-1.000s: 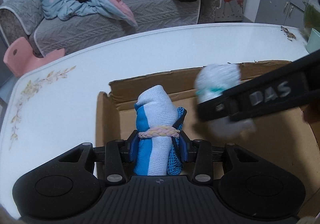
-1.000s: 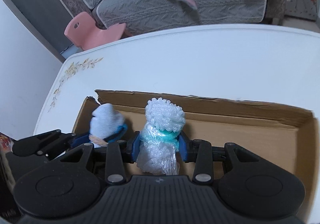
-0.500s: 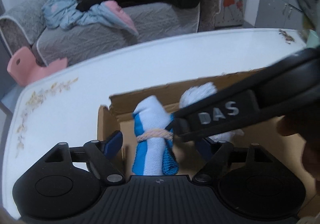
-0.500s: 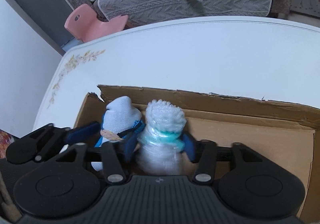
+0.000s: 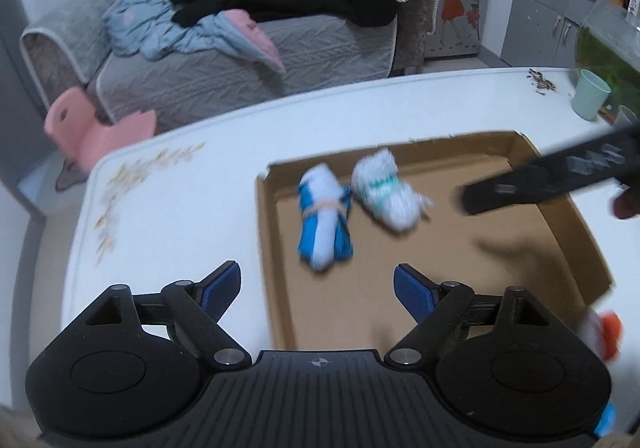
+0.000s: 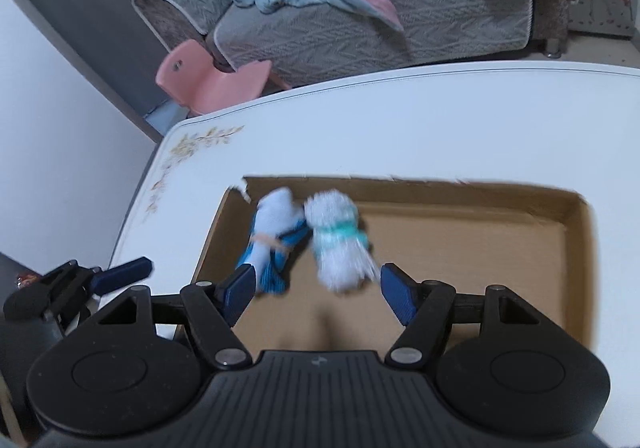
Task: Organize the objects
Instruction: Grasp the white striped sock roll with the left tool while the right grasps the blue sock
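A shallow cardboard box lies on the white table. Two rolled sock bundles lie side by side in its far left corner: a blue and white one with a tan band, and a fuzzy white one with a teal band. My left gripper is open and empty, raised above the box's near left edge. My right gripper is open and empty, just behind the bundles; it also shows as a dark bar in the left wrist view.
A green cup and a glass fishbowl stand at the table's far right. A red and white object lies near the box's front right corner. Beyond the table are a grey sofa with clothes and a pink stool.
Both grippers have opened and let go of their sock bundles, which now lie in the box. Both grippers have pulled back and up from them.
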Motion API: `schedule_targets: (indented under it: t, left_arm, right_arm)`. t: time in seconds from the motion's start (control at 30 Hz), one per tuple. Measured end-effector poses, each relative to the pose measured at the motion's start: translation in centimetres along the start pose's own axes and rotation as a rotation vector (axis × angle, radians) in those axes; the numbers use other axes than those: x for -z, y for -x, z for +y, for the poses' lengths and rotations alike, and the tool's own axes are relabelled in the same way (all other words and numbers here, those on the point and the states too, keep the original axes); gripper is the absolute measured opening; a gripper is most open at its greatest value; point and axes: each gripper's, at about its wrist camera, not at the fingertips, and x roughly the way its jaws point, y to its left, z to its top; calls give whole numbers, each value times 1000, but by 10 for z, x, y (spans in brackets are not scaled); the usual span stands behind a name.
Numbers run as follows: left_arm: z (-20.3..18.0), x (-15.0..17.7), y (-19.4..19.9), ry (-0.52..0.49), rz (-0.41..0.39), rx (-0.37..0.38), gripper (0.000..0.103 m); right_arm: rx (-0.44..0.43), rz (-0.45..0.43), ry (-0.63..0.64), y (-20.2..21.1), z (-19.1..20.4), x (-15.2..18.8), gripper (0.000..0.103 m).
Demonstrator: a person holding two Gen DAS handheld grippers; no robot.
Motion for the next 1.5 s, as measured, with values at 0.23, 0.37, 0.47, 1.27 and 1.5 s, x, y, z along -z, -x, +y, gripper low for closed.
schedule_targets:
  t: [0.23,0.37,0.47,1.27,1.5]
  left_arm:
    - [-13,68,62,26,124,65,98]
    - [-35,122,56,24,244,131,97]
    - [-48,146,38,41,326,166,94]
    - [-73,163,-13,-91,243,102,70]
    - [-77,163,-8,-73,233,140,50]
  right_arm:
    - [15,-17,79,82,-9,104,68]
    - [64,21,84,95,-21,166,68]
    - [60,45,67,87,-26,187,68]
    - [84,89,150,33,-24,211,57]
    - [62,84,134,36,-27,213,48]
